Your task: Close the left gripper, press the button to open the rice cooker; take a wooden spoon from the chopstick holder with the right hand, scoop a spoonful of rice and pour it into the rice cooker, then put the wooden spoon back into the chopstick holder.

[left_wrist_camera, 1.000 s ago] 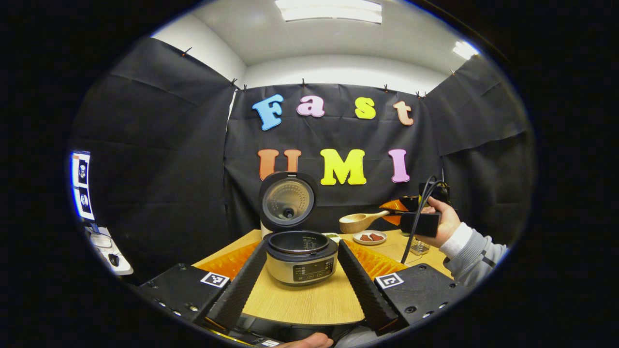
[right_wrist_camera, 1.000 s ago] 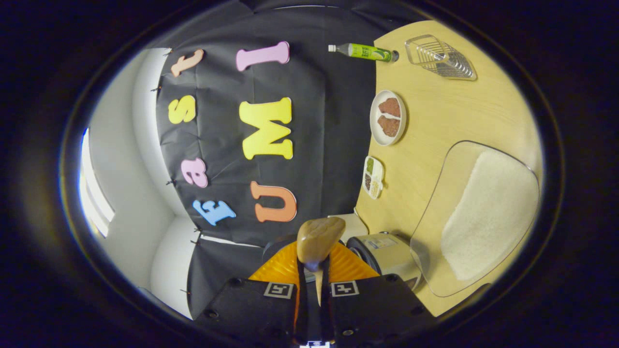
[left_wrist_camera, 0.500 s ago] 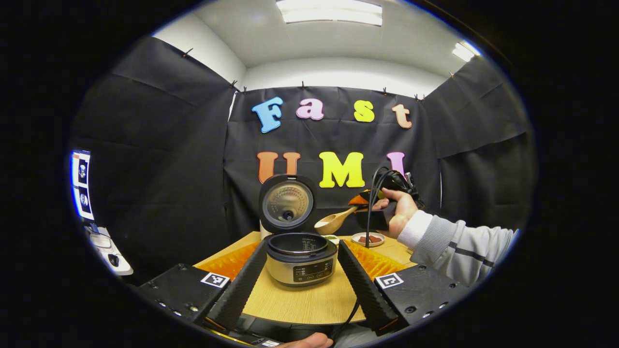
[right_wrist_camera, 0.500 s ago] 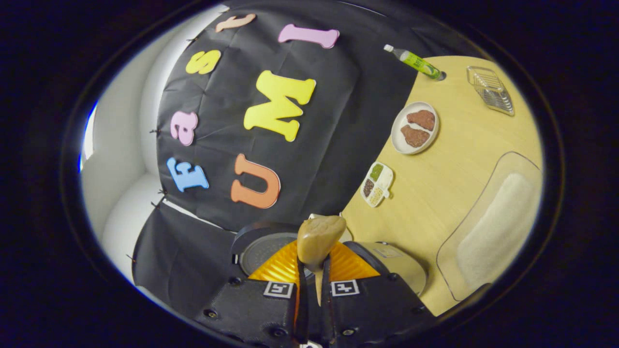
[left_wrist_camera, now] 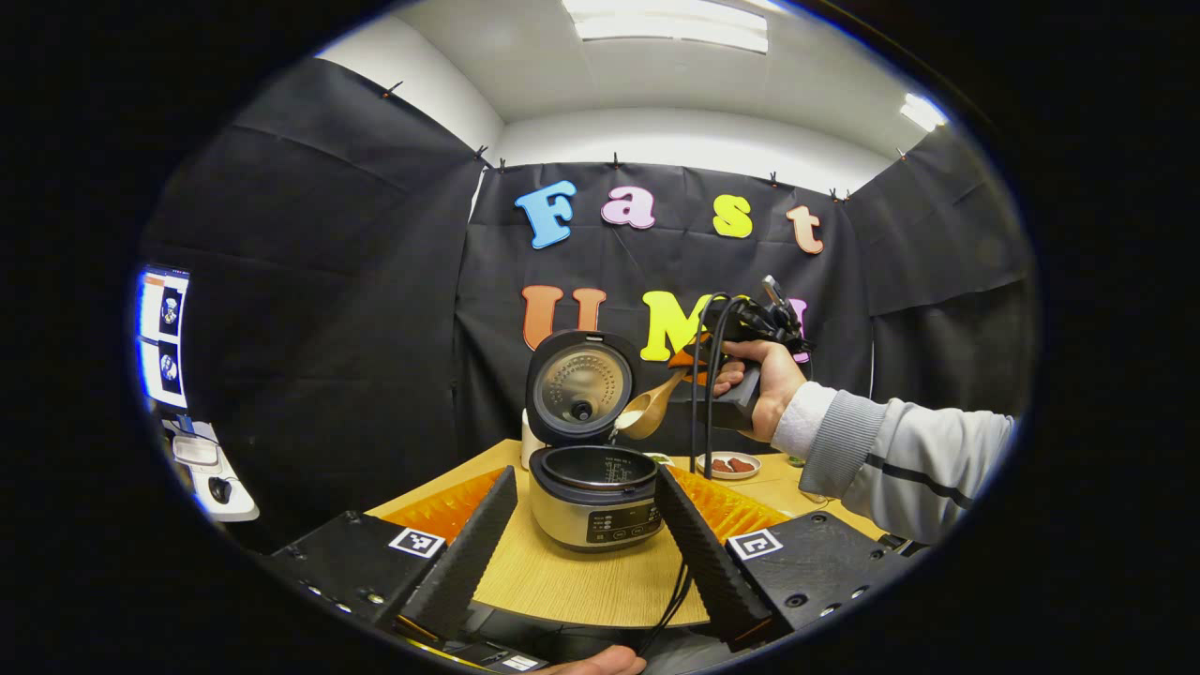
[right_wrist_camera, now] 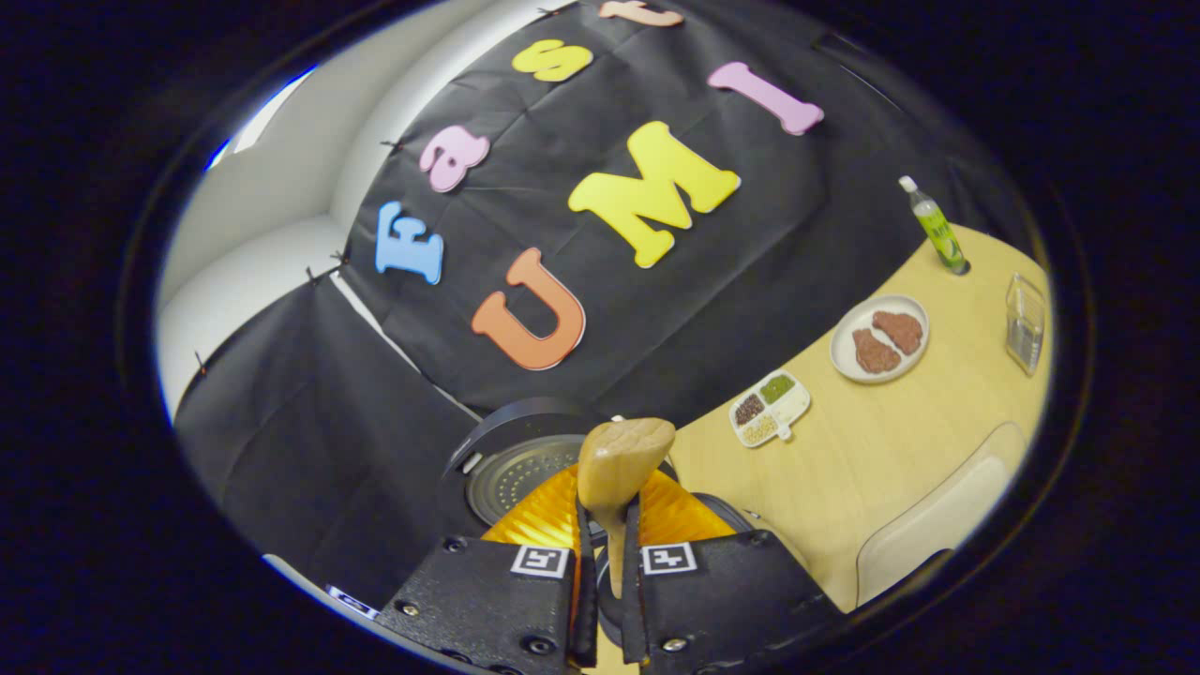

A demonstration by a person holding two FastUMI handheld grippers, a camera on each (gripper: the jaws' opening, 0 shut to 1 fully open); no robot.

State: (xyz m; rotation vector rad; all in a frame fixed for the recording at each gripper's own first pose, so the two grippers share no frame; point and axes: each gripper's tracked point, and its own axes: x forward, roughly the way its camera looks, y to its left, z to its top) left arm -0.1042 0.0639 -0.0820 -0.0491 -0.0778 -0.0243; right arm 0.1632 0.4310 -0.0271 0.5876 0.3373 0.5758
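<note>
The rice cooker (left_wrist_camera: pixel 592 497) stands on the wooden table (left_wrist_camera: pixel 581 586) with its round lid (left_wrist_camera: pixel 578 386) tipped up behind the pot. A wooden spoon (left_wrist_camera: pixel 650 412) with white rice in its bowl tilts down over the pot's right rim. A hand holds my right gripper (left_wrist_camera: pixel 698 358) shut on the spoon's handle. In the right gripper view the spoon (right_wrist_camera: pixel 619 459) sticks out between my right gripper (right_wrist_camera: pixel 605 553), with the cooker's lid (right_wrist_camera: pixel 511 469) just beyond. My left gripper (left_wrist_camera: pixel 586 539) is open, its fingers on either side of the cooker, well in front of it.
A plate with brown pieces (right_wrist_camera: pixel 878 338), a small divided dish (right_wrist_camera: pixel 771 407), a green bottle (right_wrist_camera: pixel 933 227) and a clear holder (right_wrist_camera: pixel 1024 322) stand on the table to the right. A clear tub of rice (right_wrist_camera: pixel 937 506) lies near the right edge. A cable (left_wrist_camera: pixel 698 394) hangs from the right gripper.
My right gripper has carried the spoon left and up to the cooker and tipped it down over the pot. The left gripper has stayed open in place.
</note>
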